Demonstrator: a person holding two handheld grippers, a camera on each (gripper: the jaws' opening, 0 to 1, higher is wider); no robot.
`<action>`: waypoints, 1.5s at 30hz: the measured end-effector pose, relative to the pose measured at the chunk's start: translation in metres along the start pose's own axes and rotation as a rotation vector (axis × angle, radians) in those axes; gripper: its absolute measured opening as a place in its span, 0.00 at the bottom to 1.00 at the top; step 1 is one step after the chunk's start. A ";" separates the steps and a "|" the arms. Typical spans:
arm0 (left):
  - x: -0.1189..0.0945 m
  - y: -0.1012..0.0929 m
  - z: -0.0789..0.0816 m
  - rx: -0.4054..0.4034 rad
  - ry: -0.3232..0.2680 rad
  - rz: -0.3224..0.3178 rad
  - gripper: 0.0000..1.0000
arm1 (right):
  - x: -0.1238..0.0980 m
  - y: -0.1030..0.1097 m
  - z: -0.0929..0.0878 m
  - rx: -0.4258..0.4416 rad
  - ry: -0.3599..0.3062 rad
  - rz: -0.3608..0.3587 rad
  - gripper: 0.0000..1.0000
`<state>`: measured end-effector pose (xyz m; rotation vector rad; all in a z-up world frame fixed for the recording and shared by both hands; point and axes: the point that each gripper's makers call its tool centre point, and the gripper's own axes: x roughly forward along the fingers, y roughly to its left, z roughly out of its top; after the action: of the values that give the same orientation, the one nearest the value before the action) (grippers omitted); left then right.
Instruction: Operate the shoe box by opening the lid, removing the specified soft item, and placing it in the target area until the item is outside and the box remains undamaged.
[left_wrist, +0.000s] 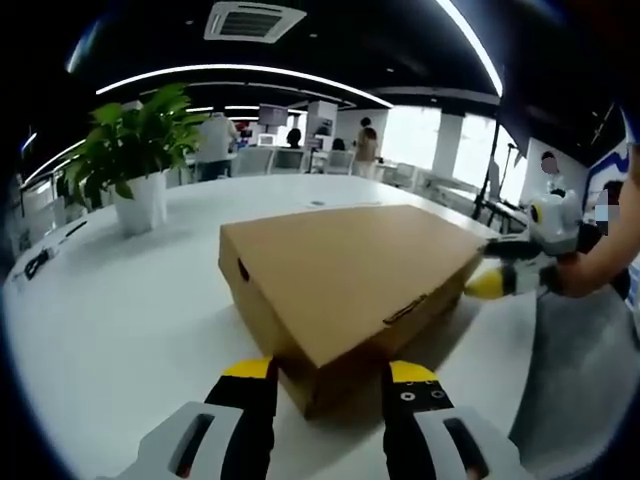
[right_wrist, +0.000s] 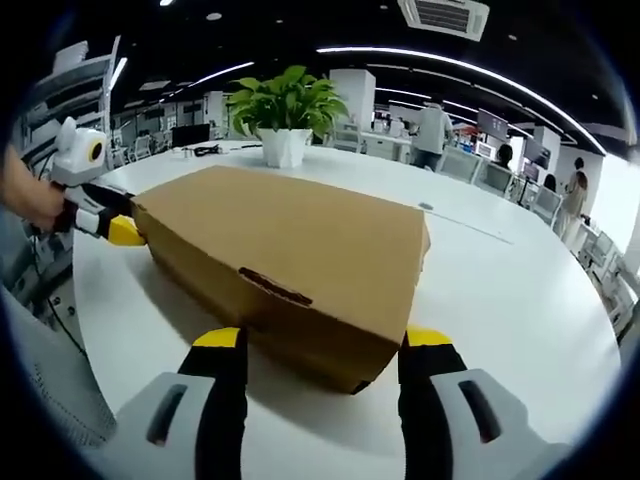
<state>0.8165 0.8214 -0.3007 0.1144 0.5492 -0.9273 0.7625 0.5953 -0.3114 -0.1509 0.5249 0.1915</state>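
Note:
A brown cardboard shoe box (left_wrist: 340, 270) lies on the white table (left_wrist: 130, 300) with its lid down. My left gripper (left_wrist: 330, 372) stands open at the box's near corner, one yellow-tipped jaw on each side of it. My right gripper (right_wrist: 323, 340) is open too and straddles a corner of the shoe box (right_wrist: 290, 240) at the opposite end. In the left gripper view the right gripper (left_wrist: 495, 283) comes in from the right, its yellow tip against the box's end. In the right gripper view the left gripper (right_wrist: 118, 231) shows at the box's left end. The box's contents are hidden.
A potted green plant (left_wrist: 140, 170) (right_wrist: 284, 120) stands in a white pot on the table beyond the box. A dark cable (right_wrist: 205, 150) lies near it. The person's grey sleeve (left_wrist: 590, 350) is at the table's edge. Desks, chairs and people fill the office behind.

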 end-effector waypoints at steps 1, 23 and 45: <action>0.000 0.000 0.000 0.000 0.002 0.000 0.42 | 0.000 -0.001 0.000 -0.001 0.002 -0.003 0.53; 0.000 0.001 0.001 -0.009 -0.017 0.001 0.42 | -0.008 -0.001 0.010 -0.022 -0.045 -0.016 0.52; -0.012 -0.002 0.011 -0.047 -0.066 0.011 0.39 | -0.029 0.003 0.033 -0.039 -0.096 -0.006 0.50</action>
<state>0.8139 0.8252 -0.2852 0.0446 0.5084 -0.9035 0.7526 0.6002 -0.2689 -0.1805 0.4249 0.2026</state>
